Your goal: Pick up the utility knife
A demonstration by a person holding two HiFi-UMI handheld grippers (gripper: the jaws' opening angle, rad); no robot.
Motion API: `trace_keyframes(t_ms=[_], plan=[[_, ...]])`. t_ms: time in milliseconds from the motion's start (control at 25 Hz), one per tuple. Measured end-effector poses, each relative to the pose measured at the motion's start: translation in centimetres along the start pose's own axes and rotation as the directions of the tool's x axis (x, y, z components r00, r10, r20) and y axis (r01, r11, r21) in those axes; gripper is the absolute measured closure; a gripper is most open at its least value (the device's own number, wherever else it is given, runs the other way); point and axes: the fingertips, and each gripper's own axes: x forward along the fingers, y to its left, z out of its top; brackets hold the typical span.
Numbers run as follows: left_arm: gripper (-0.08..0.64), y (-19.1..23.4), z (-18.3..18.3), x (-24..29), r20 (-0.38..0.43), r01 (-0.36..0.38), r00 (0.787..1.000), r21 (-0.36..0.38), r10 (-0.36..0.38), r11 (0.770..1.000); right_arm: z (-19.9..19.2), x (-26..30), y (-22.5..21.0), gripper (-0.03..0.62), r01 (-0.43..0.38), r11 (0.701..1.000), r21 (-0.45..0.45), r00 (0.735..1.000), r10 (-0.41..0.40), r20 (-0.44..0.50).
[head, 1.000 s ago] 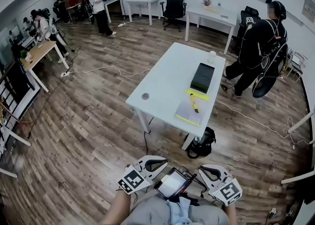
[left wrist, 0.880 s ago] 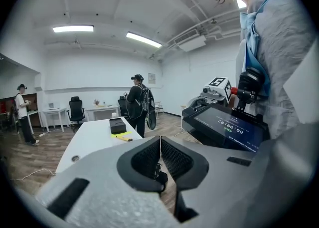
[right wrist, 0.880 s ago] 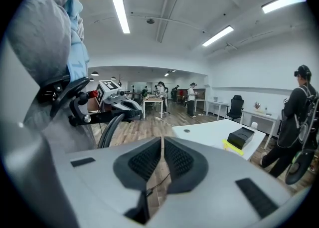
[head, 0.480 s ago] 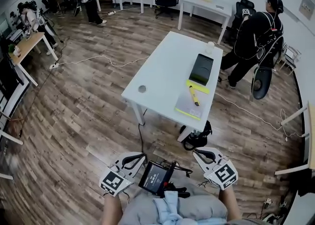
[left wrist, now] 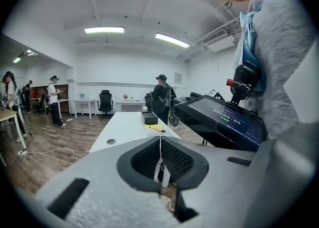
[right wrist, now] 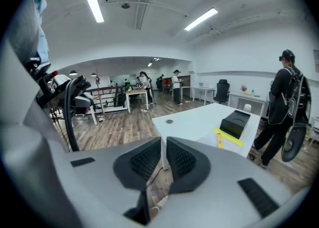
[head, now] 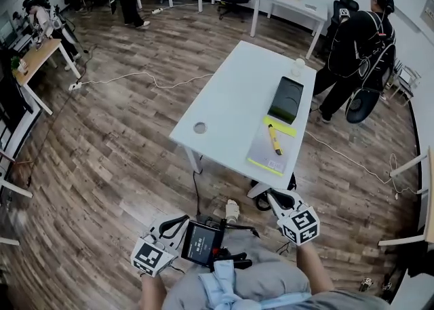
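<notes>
The yellow utility knife [head: 274, 138] lies on a grey pad with a yellow edge [head: 266, 153], near the front right corner of the white table [head: 230, 95]. It also shows small in the left gripper view as the knife [left wrist: 156, 128] and in the right gripper view as the knife [right wrist: 220, 140]. Both grippers are held low in front of the person's body, well short of the table. My left gripper [head: 171, 227] is shut and empty, as also seen at the left gripper [left wrist: 160, 140]. My right gripper [head: 268, 197] points at the table's near edge, and the right gripper [right wrist: 163, 143] shows its pads together with nothing held.
A black box [head: 286, 100] and a white cup [head: 298, 66] stand behind the knife. A person in black [head: 356, 41] stands at the table's far right corner. A cable [head: 135, 76] runs over the wooden floor. A tablet [head: 201, 242] hangs at the person's chest.
The head camera has come closer to the table. The right gripper has moved forward towards the table's near edge, and the left gripper has dropped lower left. Both stay shut.
</notes>
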Motion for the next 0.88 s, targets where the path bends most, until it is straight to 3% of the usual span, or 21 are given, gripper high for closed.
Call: trace_keyframes(t_ms=[480, 880], plan=[[0.540, 6.2, 3.5, 8.6, -0.038, 0.083, 0.996, 0.003, -0.082, 0.997, 1.7, 5.6, -6.6, 0.561, 0.053, 0.995, 0.089, 0.998, -0.054, 0.017], [0.540, 9.9, 7.4, 16.3, -0.044, 0.155, 0.987, 0.050, -0.153, 0.987, 4.0, 7.5, -12.6, 0.561, 0.085, 0.988, 0.125, 0.995, -0.091, 0.041]])
